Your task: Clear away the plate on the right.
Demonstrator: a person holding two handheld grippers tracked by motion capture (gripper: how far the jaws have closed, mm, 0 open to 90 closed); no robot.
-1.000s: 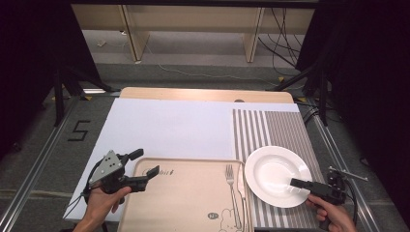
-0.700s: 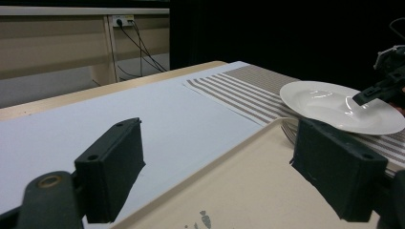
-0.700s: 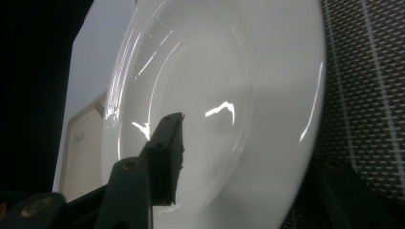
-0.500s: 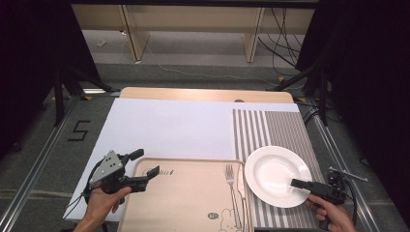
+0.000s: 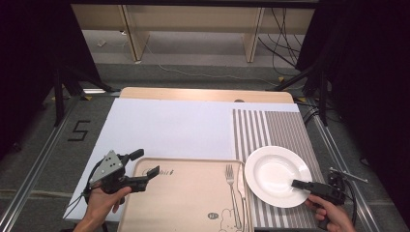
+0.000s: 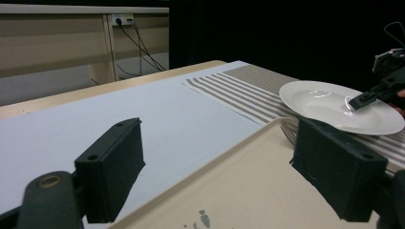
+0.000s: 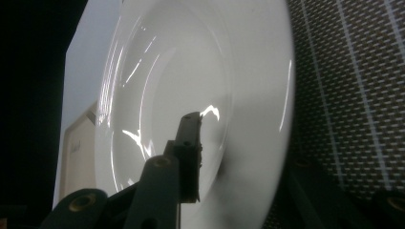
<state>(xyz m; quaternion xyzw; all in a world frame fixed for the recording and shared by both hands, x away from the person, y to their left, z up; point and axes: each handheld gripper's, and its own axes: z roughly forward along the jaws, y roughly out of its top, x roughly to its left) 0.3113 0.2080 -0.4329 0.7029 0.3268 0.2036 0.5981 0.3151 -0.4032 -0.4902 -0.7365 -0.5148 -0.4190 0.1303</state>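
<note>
A white plate (image 5: 277, 175) is seen on the striped placemat (image 5: 268, 126) at the right of the bench (image 5: 203, 94), just beside the right edge of a beige tray (image 5: 188, 198). A fork (image 5: 231, 186) lies along the tray's right side, tines pointing away from the person.

Right gripper (image 5: 302, 184): held in the right hand (image 5: 331, 215) at the plate's near-right rim. One of its fingers (image 7: 189, 143) is seen over the inside of the plate; the other lies outside and under the rim at the lower right of the right gripper view, so the rim sits between them. The jaws have just been closing and are narrowed about the rim; whether the pads already press on it cannot be told. The plate appears to rest flat on the placemat.

Left gripper (image 5: 143, 164): held in the left hand (image 5: 104, 200) at the tray's far-left corner. Its fingers (image 6: 112, 167) are spread wide, one on each side of the tray's corner edge, with clear gaps; nothing is gripped.

Writing: a large dark "5" (image 5: 80, 130) is marked on the floor left of the bench. Dark script lettering (image 5: 166, 172) is printed near the tray's far-left corner, too small to be read. A small round emblem (image 5: 212, 216) and a line-drawn cartoon figure (image 5: 230, 221) are printed toward the tray's near edge; their text cannot be made out. A white sheet (image 5: 169, 125) covers the left and middle of the bench
</note>
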